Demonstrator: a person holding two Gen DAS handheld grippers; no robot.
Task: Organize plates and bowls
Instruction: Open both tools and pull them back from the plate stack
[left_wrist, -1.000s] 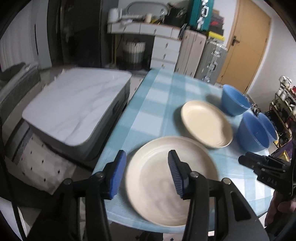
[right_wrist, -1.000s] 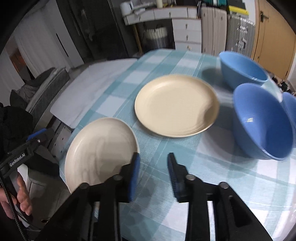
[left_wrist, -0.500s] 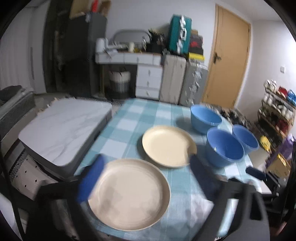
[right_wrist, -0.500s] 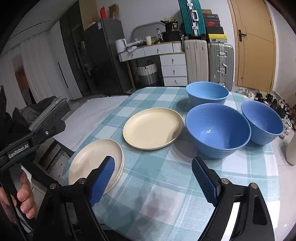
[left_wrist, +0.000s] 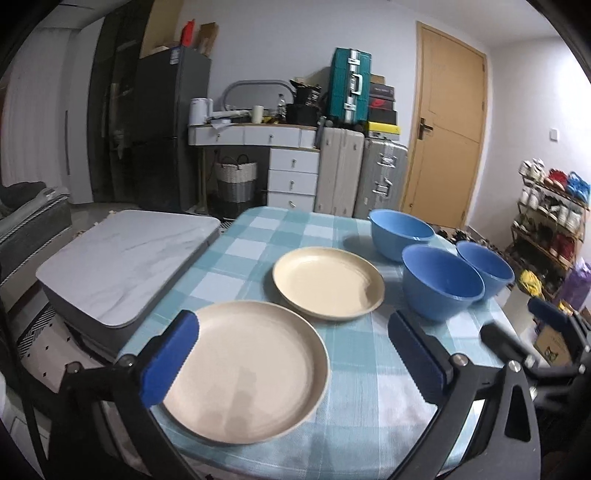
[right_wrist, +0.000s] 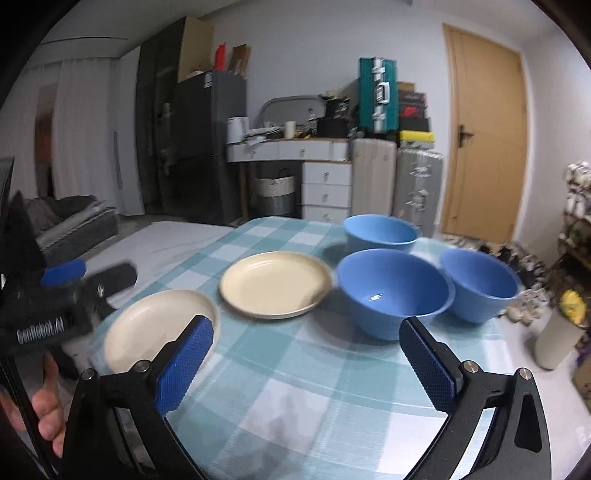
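Observation:
Two cream plates lie on the checked table: a near one (left_wrist: 243, 369) (right_wrist: 159, 328) at the front left and a far one (left_wrist: 328, 282) (right_wrist: 275, 284) in the middle. Three blue bowls stand to the right: a far bowl (left_wrist: 400, 232) (right_wrist: 380, 230), a middle bowl (left_wrist: 441, 282) (right_wrist: 393, 291) and a right bowl (left_wrist: 484, 267) (right_wrist: 480, 288). My left gripper (left_wrist: 295, 358) is wide open and empty above the near plate. My right gripper (right_wrist: 308, 365) is wide open and empty above the tablecloth, in front of the middle bowl.
The table (left_wrist: 362, 398) has a blue-and-white checked cloth; its front edge is close. A grey marble-topped low table (left_wrist: 122, 258) stands to the left. A shoe rack (left_wrist: 550, 214) is at the right. Drawers and suitcases (left_wrist: 369, 181) line the back wall.
Both grippers opened from nearly shut to wide open and pulled back and up from the table, so all plates and bowls now show. No dish moved.

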